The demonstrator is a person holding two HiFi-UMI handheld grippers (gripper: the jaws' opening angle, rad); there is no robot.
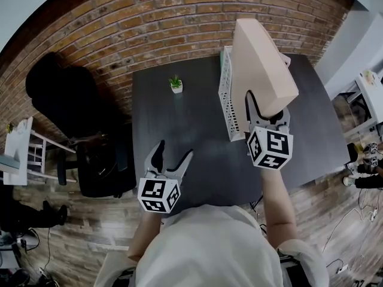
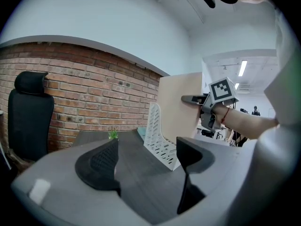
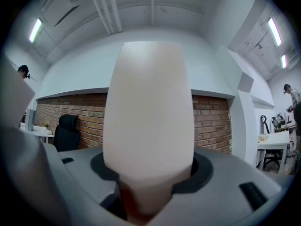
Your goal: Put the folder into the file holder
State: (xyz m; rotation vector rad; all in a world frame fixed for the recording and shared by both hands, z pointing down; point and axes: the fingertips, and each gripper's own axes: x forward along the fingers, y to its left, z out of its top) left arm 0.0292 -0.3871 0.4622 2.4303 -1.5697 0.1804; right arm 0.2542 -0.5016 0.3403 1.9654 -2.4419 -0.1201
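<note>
At the lower left of the head view, the left gripper [image 1: 174, 152] hovered over the dark table [image 1: 179, 124] with its jaws spread and nothing between them, well apart from everything else. That left the white perforated file holder [image 1: 226, 100], right of centre, with nothing bracing it. A small potted plant [image 1: 176, 84] stood left of the holder near the table's far edge and would be in the way if the holder slid. Right of the holder's wall rose the beige folder [image 1: 258, 58], upright and tall, pinched at its near lower edge by the right gripper [image 1: 267, 107], whose jaws stood wide around its thick body. Whether the folder's bottom had entered the holder could not be told, since the wall hid it. The main risk looked to be the folder's lower edge catching the perforated wall and pushing or tipping the light holder. Being held at one edge only, the folder might also swing in the jaws and go in crooked.
</note>
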